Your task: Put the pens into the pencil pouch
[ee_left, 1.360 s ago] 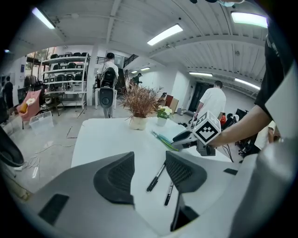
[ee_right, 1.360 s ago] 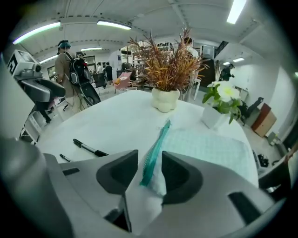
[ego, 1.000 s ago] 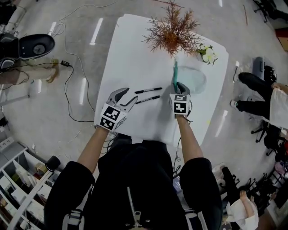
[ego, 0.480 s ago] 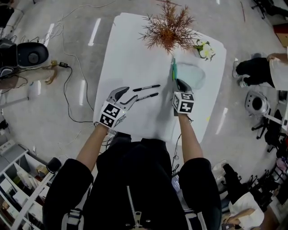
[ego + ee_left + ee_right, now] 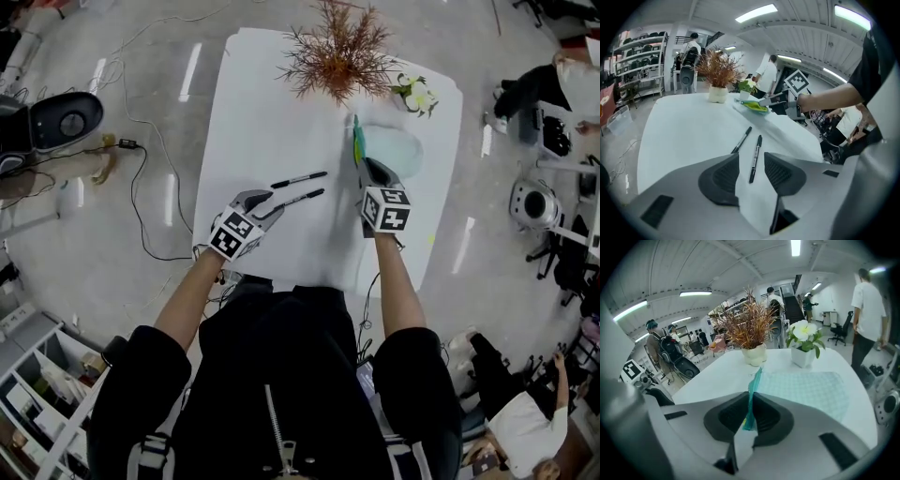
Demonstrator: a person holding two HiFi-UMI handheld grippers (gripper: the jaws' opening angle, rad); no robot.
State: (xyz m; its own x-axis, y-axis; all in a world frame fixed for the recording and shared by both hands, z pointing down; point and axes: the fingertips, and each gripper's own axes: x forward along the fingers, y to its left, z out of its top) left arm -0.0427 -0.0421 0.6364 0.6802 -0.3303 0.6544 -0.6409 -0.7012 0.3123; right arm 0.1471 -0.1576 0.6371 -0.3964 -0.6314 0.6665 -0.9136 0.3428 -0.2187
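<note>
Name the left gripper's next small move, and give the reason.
Probably close the left gripper on the pen lying between its jaws, which have just been closing but don't grip it; the right gripper, jaws just closed, already pinches the pouch edge.

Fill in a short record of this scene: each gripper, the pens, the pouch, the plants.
Left gripper: open, fingers just been closing, near pen between them, ungripped
Right gripper: fingers just been closing, shut on pouch edge
Far pen: lying on table, untouched
Plants: dried plant, flower pot, at table's far end
</note>
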